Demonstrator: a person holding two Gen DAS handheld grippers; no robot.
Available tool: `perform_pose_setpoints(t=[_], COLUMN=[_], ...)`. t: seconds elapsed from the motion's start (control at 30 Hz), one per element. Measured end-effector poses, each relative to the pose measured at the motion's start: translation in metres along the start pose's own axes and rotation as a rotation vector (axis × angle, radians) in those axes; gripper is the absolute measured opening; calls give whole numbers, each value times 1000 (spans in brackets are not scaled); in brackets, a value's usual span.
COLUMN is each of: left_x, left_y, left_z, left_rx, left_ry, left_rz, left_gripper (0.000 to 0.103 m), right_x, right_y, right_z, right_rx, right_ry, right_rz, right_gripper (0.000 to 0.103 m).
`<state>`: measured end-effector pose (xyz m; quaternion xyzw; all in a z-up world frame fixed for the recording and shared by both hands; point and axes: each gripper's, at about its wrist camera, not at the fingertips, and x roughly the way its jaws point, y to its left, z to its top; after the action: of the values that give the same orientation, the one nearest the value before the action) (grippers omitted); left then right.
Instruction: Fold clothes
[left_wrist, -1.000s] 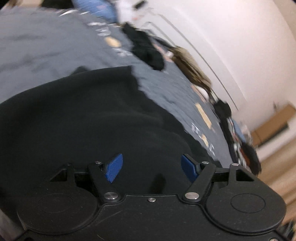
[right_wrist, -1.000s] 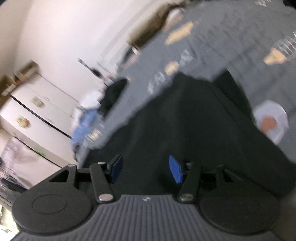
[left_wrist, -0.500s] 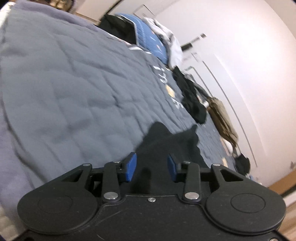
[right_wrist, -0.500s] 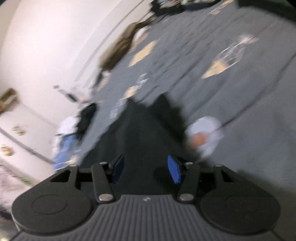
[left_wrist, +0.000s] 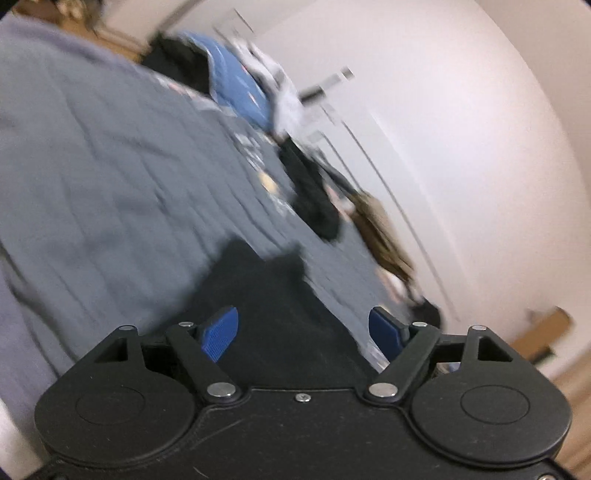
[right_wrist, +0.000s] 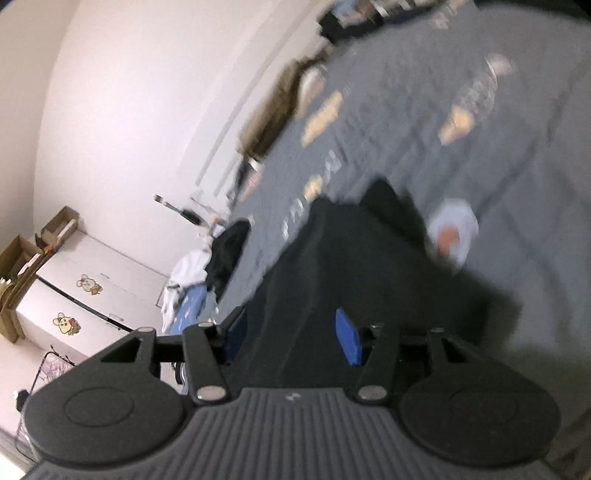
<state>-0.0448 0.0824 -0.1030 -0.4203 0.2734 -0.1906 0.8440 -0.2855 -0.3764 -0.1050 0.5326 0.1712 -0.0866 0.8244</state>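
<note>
A black garment (left_wrist: 273, 295) lies on a grey quilted bedspread (left_wrist: 92, 177), stretching away from both grippers to a two-pointed far end. My left gripper (left_wrist: 301, 317) hovers at its near end. The jaws are opening wide, and the cloth lies under the gap without touching the blue pads (left_wrist: 218, 332). In the right wrist view the same garment (right_wrist: 351, 266) runs forward from my right gripper (right_wrist: 291, 317). Those jaws stand about half apart over the cloth, and the blue pad (right_wrist: 347, 339) shows its face bare. Both views are blurred.
Along the bed's far edge by the white wall lie a blue and white clothes pile (left_wrist: 240, 88), a black heap (left_wrist: 310, 192) and a tan garment (left_wrist: 380, 229). White cabinets with cartoon stickers (right_wrist: 85, 295) and cardboard boxes (right_wrist: 22, 258) stand beyond. A pale patch (right_wrist: 452, 236) borders the garment.
The left jaws narrowed over the garment, then spread wide. Both views swung and drew back toward the garment's near end, so more bedspread shows. The right jaws kept about the same gap.
</note>
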Motion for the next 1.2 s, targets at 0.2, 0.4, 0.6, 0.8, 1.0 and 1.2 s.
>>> perform_pose_setpoints(t=[0.2,0.4,0.6,0.8,1.0,1.2], left_x=[23,22,35,61,75,51], left_y=[3,9,-22,-31,-11,10], left_z=[-23,-22,-57,-94,-96,-73], left_rx=[10,6,94,89,56,2], left_ry=[166,161,308,416,457,342], left_rz=[-18,21,-170,-214,-159,-64], left_gripper=[85,85,85,85,83,82], right_x=[-1,-7,25,63,81,63], right_y=[-34,-16,22,40,33,14], right_z=[5,8,-21,-62,-78,-66], right_rx=[151,95,7,-43,-44,34], right_ry=[-59,-109,1,117,188,125], right_rz=[-135,-89,67,106,65,36], right_gripper=[50,52,53,54,53,50])
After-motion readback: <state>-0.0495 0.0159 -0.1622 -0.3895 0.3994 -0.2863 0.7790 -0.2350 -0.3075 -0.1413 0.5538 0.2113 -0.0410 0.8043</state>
